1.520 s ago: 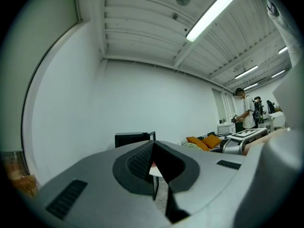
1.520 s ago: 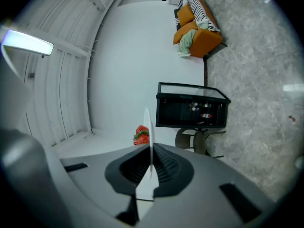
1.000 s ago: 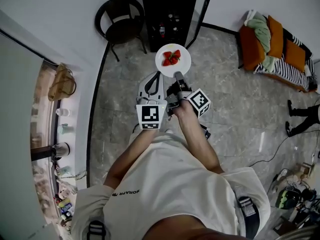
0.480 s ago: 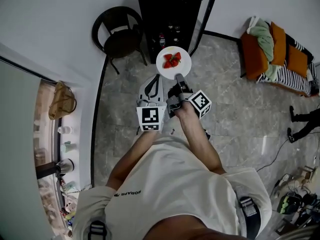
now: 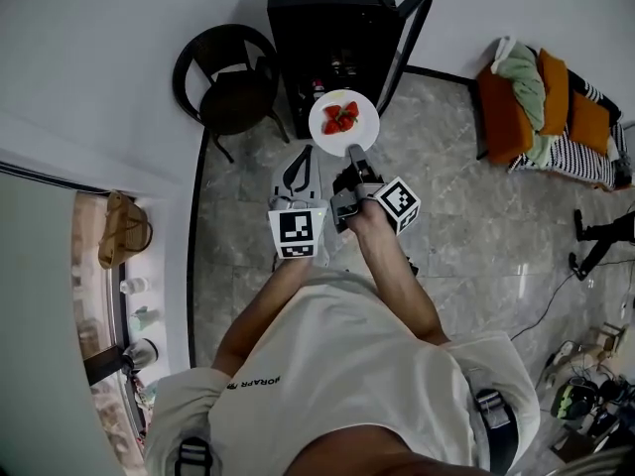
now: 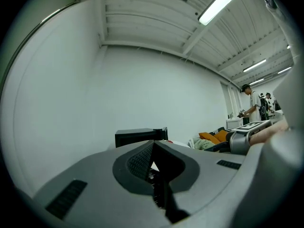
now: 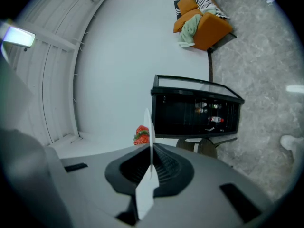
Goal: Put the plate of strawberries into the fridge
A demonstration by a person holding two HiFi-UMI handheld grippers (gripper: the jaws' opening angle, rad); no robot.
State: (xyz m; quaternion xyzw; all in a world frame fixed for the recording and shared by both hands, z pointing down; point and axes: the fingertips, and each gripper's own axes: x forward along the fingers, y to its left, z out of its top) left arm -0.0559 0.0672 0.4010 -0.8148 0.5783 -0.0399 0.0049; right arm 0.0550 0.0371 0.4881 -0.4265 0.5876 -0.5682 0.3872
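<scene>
A white plate carrying red strawberries hangs in the air just in front of the black mini fridge, whose door stands open to the right. My right gripper is shut on the plate's near rim. In the right gripper view the plate runs edge-on between the jaws of the right gripper, with the strawberries to its left and the fridge with bottles on its shelves ahead. My left gripper sits beside the plate, shut and holding nothing; the left gripper points toward the fridge.
A black round chair stands left of the fridge against the white wall. An orange sofa with cushions is at the far right. The floor is grey marble tile. People stand far off in the left gripper view.
The person has stepped forward: the fridge and chair have come closer and the plate now sits nearer the fridge's open front. Both grippers keep their hold and pose.
</scene>
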